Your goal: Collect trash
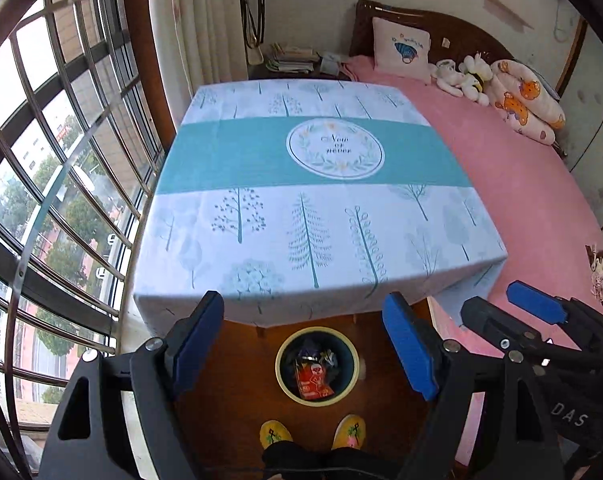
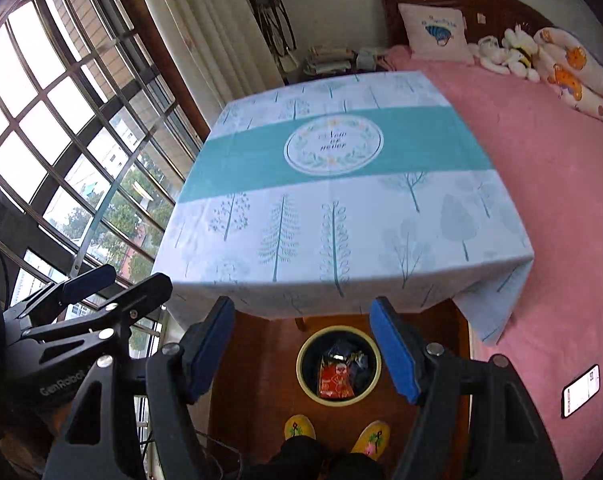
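Note:
A round bin with a pale yellow rim (image 1: 278,364) (image 2: 299,365) stands on the wooden floor below the table's near edge. Inside it lie a red wrapper (image 1: 313,380) (image 2: 335,380) and some darker packets. My left gripper (image 1: 303,298) hangs high above the bin, open, with nothing between its blue pads. My right gripper (image 2: 302,303) is beside it at the same height, also open and empty. Each shows in the other's view, the right gripper (image 1: 490,297) at the right edge and the left gripper (image 2: 137,276) at the left edge. The tablecloth (image 1: 301,200) (image 2: 341,208) carries no loose items.
A person's feet in yellow slippers (image 1: 349,430) (image 2: 371,436) stand just behind the bin. A pink bed (image 1: 533,208) (image 2: 549,184) borders the table on the right, with a phone (image 2: 581,390), pillows and plush toys. A barred window (image 1: 61,180) fills the left side.

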A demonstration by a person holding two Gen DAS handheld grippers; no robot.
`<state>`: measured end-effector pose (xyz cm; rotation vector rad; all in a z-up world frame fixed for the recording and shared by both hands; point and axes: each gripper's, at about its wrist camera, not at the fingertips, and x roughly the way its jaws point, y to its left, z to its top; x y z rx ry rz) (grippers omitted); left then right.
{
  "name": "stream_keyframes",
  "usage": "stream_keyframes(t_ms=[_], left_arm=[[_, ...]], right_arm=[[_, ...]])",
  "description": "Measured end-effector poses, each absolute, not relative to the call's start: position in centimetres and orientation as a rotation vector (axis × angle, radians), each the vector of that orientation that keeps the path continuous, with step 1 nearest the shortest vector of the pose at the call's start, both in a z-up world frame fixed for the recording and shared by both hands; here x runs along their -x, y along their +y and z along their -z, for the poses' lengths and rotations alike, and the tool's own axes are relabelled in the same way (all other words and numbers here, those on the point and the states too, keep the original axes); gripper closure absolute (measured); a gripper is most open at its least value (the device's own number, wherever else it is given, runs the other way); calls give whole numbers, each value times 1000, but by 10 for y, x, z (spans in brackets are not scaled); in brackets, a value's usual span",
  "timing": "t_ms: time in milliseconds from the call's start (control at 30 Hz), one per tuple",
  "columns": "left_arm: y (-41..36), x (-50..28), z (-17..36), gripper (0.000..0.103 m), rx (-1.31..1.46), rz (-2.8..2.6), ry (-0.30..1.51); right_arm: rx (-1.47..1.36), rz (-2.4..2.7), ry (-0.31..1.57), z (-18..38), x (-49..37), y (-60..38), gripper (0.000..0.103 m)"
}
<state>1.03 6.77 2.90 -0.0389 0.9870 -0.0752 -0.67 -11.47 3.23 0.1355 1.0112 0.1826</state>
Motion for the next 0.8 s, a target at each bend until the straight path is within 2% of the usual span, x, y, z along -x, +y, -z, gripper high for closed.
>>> stream_keyframes(t_ms=[267,800], left_arm=[[63,-12,-40,23,42,63,947],[62,-7,-40,23,46,29,935]], right_arm=[[-133,-146,975,-49,6,-120,32],[-116,-139,982,-47,10,-120,32]])
